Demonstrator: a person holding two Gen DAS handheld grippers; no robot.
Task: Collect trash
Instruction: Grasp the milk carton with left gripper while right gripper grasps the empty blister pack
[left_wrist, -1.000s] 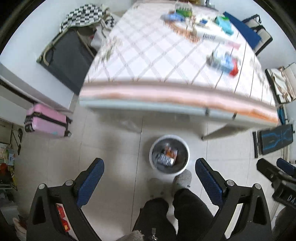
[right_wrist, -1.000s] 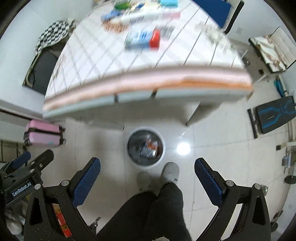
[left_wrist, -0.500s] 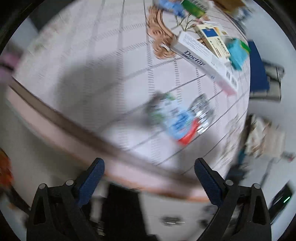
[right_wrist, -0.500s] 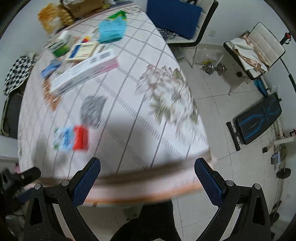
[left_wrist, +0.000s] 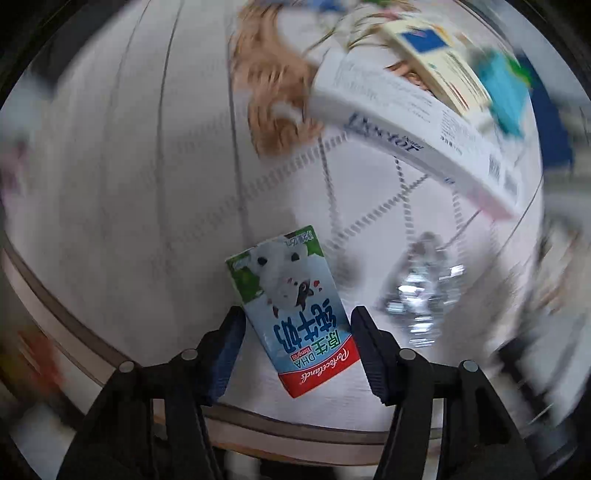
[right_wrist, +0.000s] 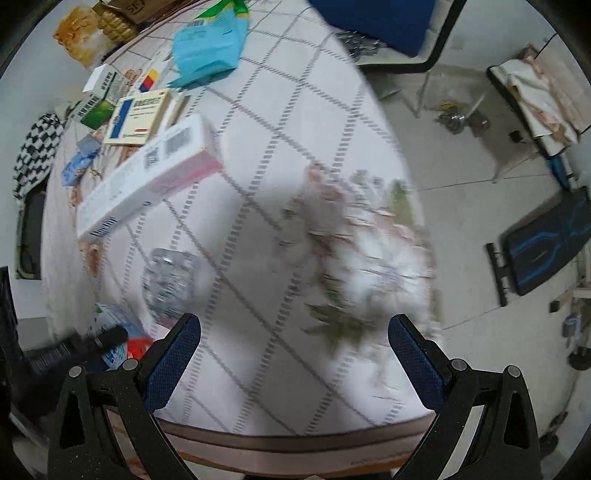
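— Milk carton (left_wrist: 291, 306): where is it lying?
— Flat on the checked tablecloth (left_wrist: 147, 177), near the table's near edge, its red end toward the camera. The left gripper (left_wrist: 297, 341) has its fingers on either side of it; the jaws are narrowed around the carton, though whether the pads actually press it I cannot tell.
— Anything beside it?
— A crumpled clear plastic wrapper (left_wrist: 424, 284) just to its right, blurred. Farther off lies a long white box (left_wrist: 413, 136), with a yellow-and-blue box (left_wrist: 436, 62) and a teal packet (left_wrist: 506, 92) beyond it.
— And the right gripper (right_wrist: 293, 363)?
— Jaws spread wide, holding nothing, over the tablecloth near the table edge. In its view the carton (right_wrist: 122, 343) shows at the lower left, partly hidden by the left gripper's finger (right_wrist: 107, 338).
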